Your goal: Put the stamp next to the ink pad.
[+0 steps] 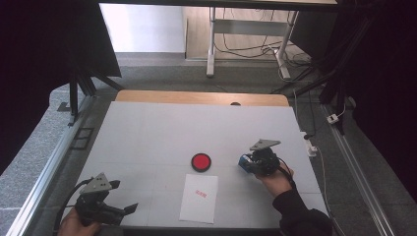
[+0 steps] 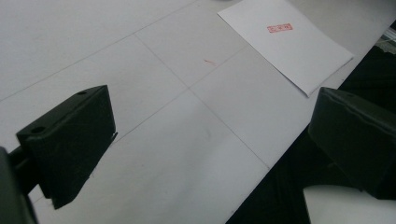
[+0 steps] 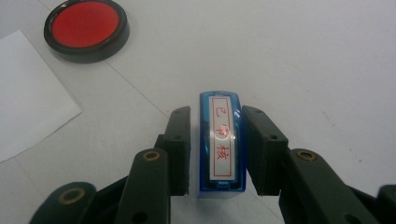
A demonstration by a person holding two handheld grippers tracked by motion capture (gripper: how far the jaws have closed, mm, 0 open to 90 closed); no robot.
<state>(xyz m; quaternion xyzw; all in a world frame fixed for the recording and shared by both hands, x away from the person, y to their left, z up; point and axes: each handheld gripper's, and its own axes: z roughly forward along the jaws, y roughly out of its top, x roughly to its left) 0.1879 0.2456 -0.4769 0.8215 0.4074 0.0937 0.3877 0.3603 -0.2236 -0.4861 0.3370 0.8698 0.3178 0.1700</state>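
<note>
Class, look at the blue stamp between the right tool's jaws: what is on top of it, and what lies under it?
On top of the blue stamp is a white label with red characters. Under it is the white table; its underside, the printing face, is hidden.

Both tongs are matte black, each topped by a grey 3-cornered plate and trailing a black cable. The right tongs (image 3: 217, 149) have blocky jaws on linked arms with brass-ringed pivot holes. The right hand (image 1: 276, 180) emerges from a dark sleeve; the left tongs (image 1: 129, 208) have thick slab jaws
</note>
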